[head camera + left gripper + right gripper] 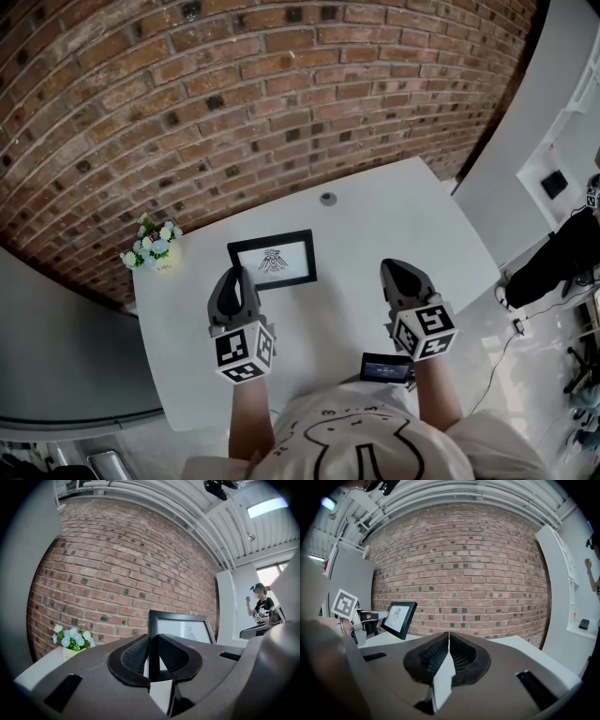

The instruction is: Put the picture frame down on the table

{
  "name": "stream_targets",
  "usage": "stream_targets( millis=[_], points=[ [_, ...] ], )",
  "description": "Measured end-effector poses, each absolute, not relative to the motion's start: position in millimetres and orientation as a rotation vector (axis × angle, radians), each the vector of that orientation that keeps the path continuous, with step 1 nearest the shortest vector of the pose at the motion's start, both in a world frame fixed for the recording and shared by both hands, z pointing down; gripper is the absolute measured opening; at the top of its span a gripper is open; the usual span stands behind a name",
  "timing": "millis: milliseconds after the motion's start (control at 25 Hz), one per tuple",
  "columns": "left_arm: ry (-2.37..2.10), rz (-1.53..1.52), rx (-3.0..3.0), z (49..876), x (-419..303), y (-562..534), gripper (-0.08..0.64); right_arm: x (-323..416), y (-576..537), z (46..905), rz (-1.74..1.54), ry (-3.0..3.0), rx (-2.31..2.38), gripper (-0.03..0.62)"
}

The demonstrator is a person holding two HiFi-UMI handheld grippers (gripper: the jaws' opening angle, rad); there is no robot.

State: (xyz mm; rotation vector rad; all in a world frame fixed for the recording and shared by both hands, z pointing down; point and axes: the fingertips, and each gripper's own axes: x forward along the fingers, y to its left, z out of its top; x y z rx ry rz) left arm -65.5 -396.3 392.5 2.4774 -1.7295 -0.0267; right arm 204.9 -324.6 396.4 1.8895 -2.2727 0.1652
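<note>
Left gripper (153, 637) comes first: its jaws are clamped on the left side rail of the frame (180, 626), which stands nearly upright just ahead of them, picture facing back toward the person. Right gripper (449, 634) has its jaws closed on nothing, with the frame well off to their left.

Whether the frame's lower edge touches the surface (375, 216) I cannot tell; it looks at or just above it.

The main risk, as I judge it, is the one-sided pinch. All the weight hangs to the right of the jaws, so the frame may swivel in the pads. Letting go while it is tilted or lifted would let it drop or slap flat, and the glass could suffer. Flowers (153, 246) stand to the left of the jaws, so a sideways swing might knock them.
</note>
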Motion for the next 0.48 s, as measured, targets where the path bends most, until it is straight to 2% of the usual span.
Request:
stream_targets(
  millis=[480],
  points=[
    [-1.885,-0.041,2.343,403.4,-79.9,-399.3,0.071,198.8,-364.9,393.8,0.101,-2.36,1.699,0.02]
  ],
)
